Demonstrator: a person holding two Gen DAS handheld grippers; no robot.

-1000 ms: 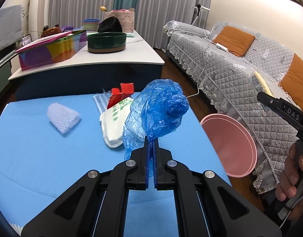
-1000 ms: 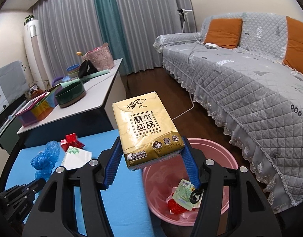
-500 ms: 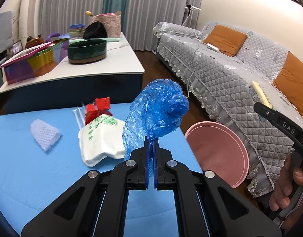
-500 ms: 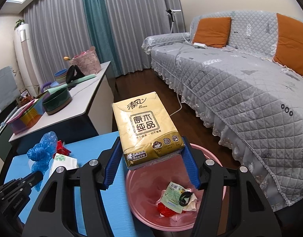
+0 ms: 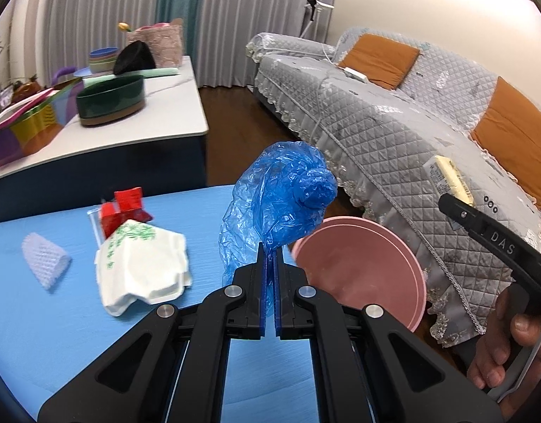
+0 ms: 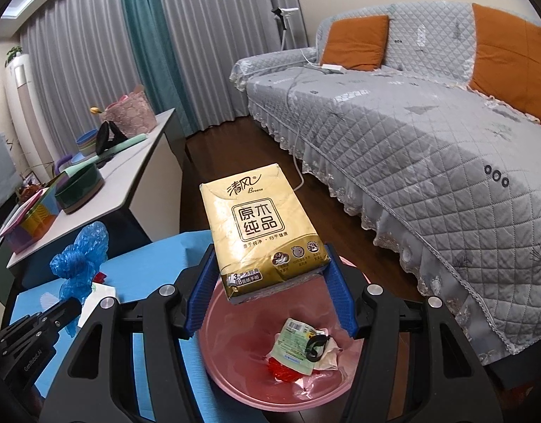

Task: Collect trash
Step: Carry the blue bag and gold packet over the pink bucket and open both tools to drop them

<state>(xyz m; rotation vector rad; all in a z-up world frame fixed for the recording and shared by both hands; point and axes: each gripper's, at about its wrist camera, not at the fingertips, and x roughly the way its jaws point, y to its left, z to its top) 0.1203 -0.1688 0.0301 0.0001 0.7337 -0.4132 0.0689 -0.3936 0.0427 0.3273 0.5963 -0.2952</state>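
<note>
Sitting on the floor at the worktop's (image 5: 41, 335) 3 o'clock edge, the pink bin (image 6: 235, 380) holds a green-and-white wrapper (image 6: 294, 345), a black clip, crumpled paper and a scrap of red plastic.

The right gripper (image 6: 270, 294) tilts down over the bin, its jaws clamped on the sides of a gold tissue pack (image 6: 261, 225), which stands out of them toward 12 o'clock. The left gripper (image 5: 269, 282) also tilts down, jaws clenched on a crumpled blue plastic bag (image 5: 281, 201) that rises above them. A hand (image 5: 506, 345) grips the right tool's handle at 4 o'clock in the left view.

On the worktop lie a white packet (image 5: 140, 268), red wrappers (image 5: 124, 206) and a white mesh sleeve (image 5: 43, 259).

Compared with a second ago, the bin looms larger and nearer under both grippers, and the worktop litter has slid toward 9 o'clock.
</note>
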